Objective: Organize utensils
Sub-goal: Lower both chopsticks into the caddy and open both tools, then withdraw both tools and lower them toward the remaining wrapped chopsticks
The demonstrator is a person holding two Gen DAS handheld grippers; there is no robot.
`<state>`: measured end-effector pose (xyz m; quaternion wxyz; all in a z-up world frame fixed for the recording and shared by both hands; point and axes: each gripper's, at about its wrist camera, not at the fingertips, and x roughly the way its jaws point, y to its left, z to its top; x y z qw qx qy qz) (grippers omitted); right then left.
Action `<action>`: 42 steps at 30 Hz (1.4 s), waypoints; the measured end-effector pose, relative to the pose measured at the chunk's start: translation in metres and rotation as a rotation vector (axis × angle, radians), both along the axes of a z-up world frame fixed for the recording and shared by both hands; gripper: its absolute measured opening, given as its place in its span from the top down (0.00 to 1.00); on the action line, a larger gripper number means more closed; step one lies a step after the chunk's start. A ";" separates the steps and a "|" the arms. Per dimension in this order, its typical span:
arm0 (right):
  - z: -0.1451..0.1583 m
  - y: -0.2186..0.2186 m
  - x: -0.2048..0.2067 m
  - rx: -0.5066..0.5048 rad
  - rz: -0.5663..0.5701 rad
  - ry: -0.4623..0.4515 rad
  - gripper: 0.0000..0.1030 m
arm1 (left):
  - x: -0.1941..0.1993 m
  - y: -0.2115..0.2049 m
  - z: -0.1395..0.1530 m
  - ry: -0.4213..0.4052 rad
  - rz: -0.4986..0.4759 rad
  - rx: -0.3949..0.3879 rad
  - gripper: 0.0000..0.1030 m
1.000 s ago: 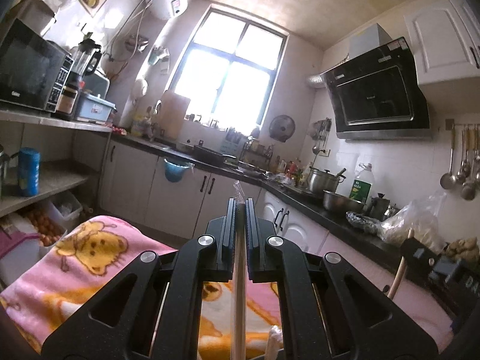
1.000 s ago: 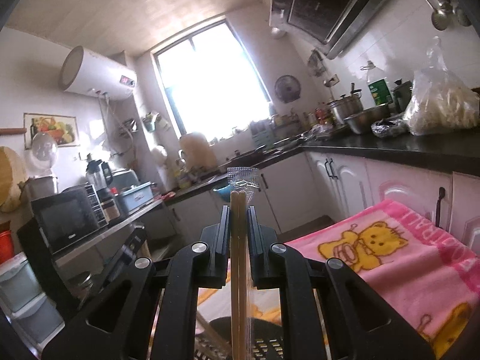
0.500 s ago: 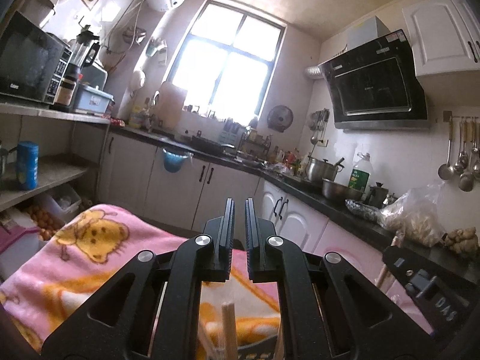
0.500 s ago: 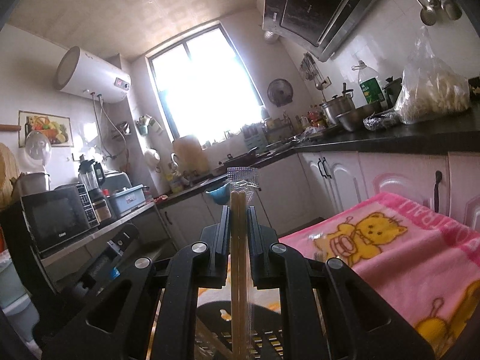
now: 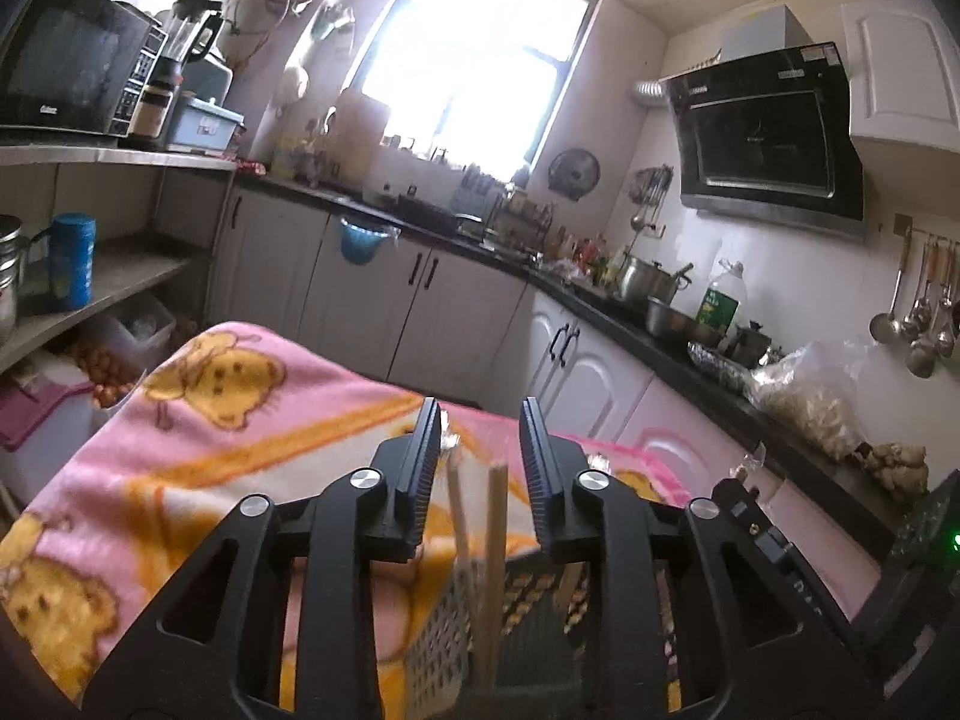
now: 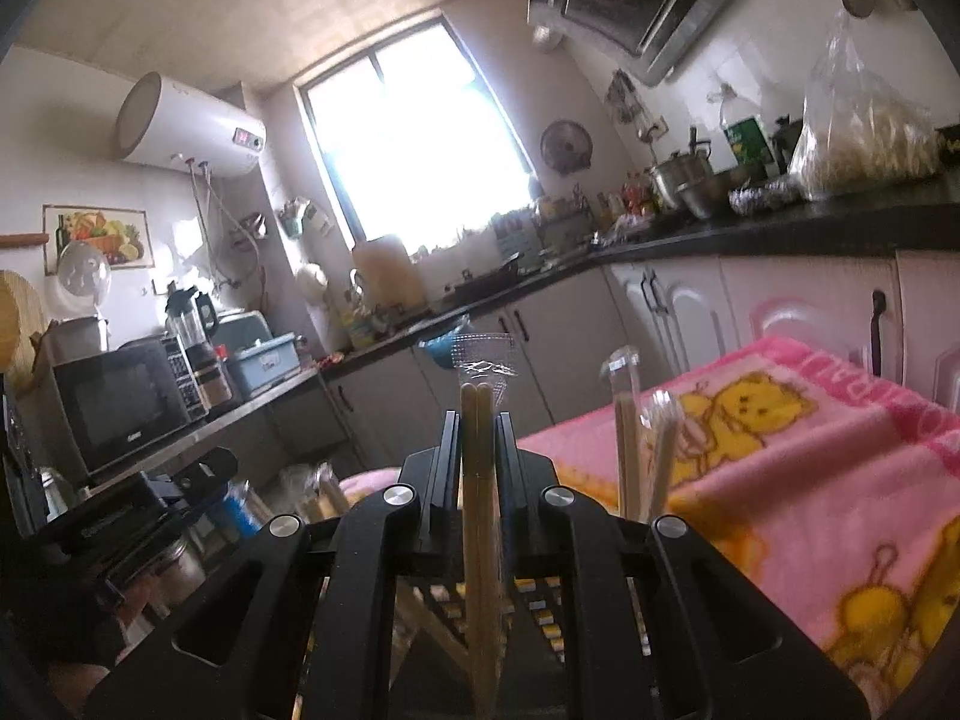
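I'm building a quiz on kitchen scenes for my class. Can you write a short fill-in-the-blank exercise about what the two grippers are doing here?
1. The right gripper is shut on a wrapped pair of ____.
2. The left gripper has its jaws ____, with the chopsticks loose between them.
3. The blanket under the basket is mostly ____.

Missing words: chopsticks; opening; pink

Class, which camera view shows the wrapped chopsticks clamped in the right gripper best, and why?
The right wrist view: the wrapped chopsticks stand upright between the right gripper's closed jaws, clear wrapper tip above. The left wrist view shows only other chopsticks in a basket between the left gripper's opening jaws, untouched.
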<state>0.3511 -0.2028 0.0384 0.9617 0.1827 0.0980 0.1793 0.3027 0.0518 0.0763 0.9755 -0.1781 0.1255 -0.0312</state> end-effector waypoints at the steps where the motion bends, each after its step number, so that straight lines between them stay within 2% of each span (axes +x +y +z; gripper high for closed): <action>1: -0.001 -0.001 -0.002 -0.002 0.004 0.009 0.89 | -0.002 0.000 -0.002 0.006 0.001 -0.002 0.80; 4: -0.004 -0.005 -0.006 0.002 0.025 0.045 0.89 | -0.009 0.003 -0.009 0.046 -0.007 -0.010 0.74; 7: -0.003 -0.010 -0.011 -0.001 0.034 0.069 0.88 | -0.014 0.006 -0.018 0.092 -0.017 -0.022 0.74; 16: -0.001 -0.017 -0.030 -0.011 0.065 0.126 0.75 | -0.028 0.008 -0.028 0.155 -0.047 -0.049 0.68; 19: 0.001 -0.019 -0.036 -0.012 0.074 0.143 0.71 | -0.034 0.006 -0.031 0.174 -0.065 -0.048 0.60; 22: 0.004 -0.020 -0.046 -0.022 0.082 0.155 0.63 | -0.038 0.004 -0.035 0.197 -0.085 -0.051 0.55; 25: 0.008 -0.020 -0.054 -0.033 0.079 0.165 0.61 | -0.042 0.002 -0.040 0.226 -0.102 -0.057 0.53; 29: 0.007 -0.023 -0.066 -0.048 0.072 0.192 0.51 | -0.049 0.000 -0.043 0.244 -0.118 -0.055 0.47; 37: 0.003 -0.025 -0.087 -0.079 0.067 0.225 0.42 | -0.063 0.001 -0.048 0.271 -0.122 -0.055 0.27; 41: 0.000 -0.025 -0.096 -0.085 0.069 0.239 0.39 | -0.068 0.001 -0.050 0.283 -0.124 -0.054 0.26; 42: 0.000 -0.025 -0.098 -0.089 0.071 0.240 0.39 | -0.069 0.001 -0.050 0.286 -0.127 -0.058 0.20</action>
